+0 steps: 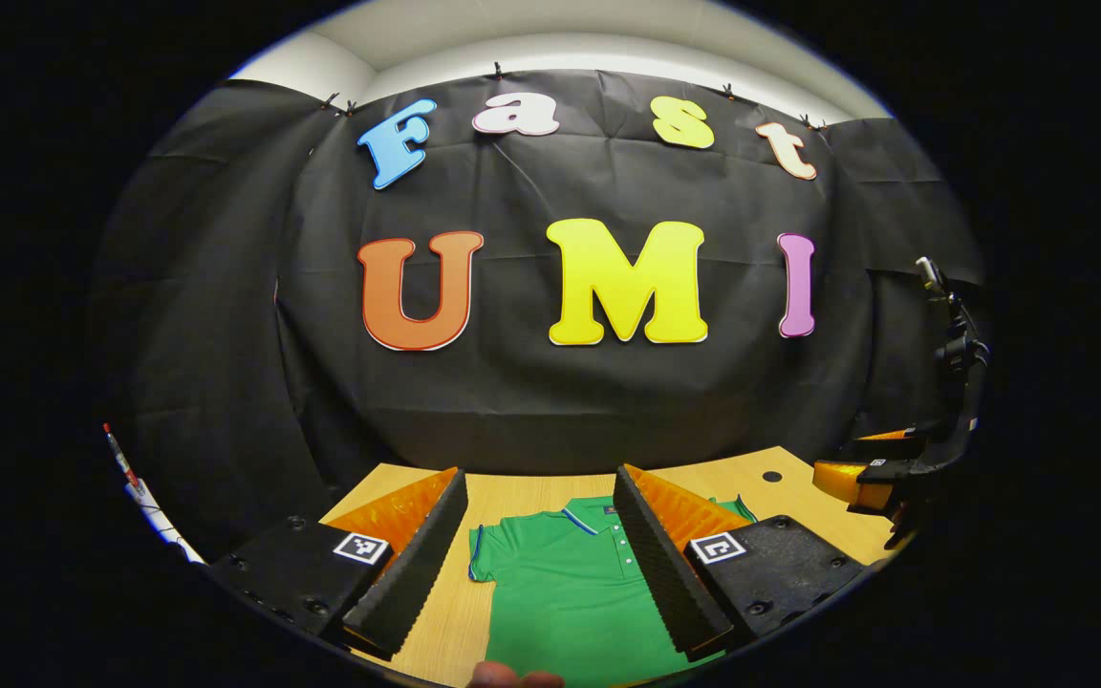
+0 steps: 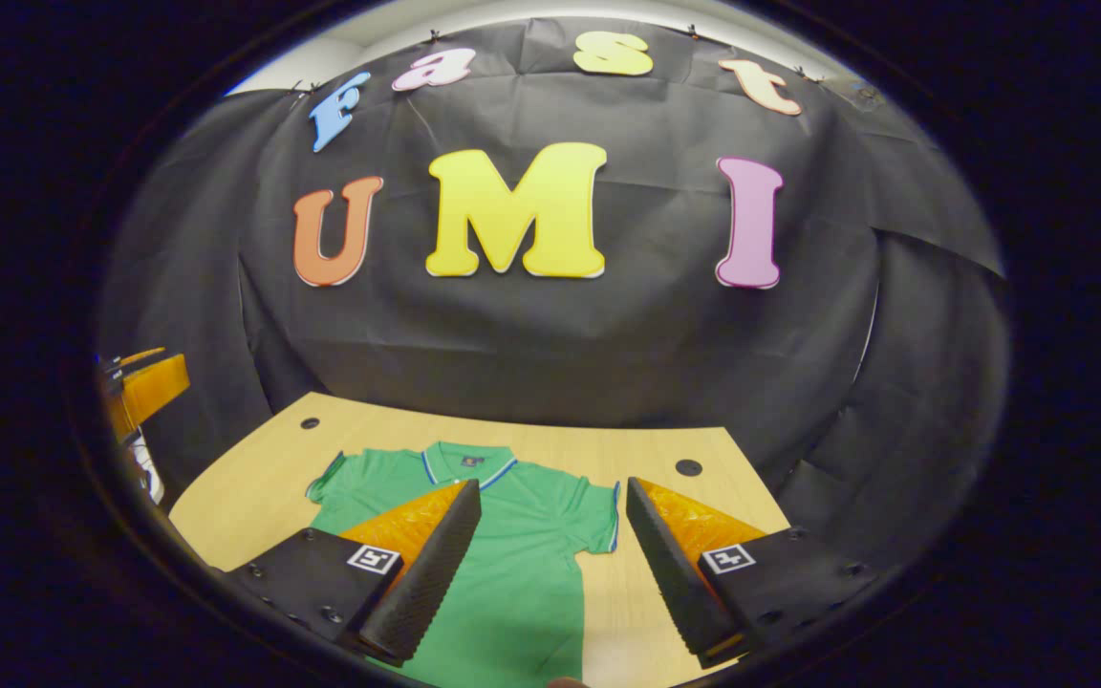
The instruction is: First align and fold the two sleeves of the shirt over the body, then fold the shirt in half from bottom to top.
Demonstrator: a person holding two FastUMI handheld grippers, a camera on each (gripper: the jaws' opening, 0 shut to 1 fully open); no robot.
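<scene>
A green polo shirt (image 2: 512, 564) lies flat on the wooden worktop (image 2: 245, 497), collar toward the black cloth wall (image 2: 550, 344), both short sleeves spread out to the sides. The left tongs (image 1: 541, 487) hang above it with their 2 fingers spread wide, framing the shirt's left shoulder and collar. The right tongs (image 2: 552, 497) hover likewise released, 1 finger (image 2: 426, 564) over the chest, the other (image 2: 670, 564) just outside the right sleeve, grasping nothing.
</scene>
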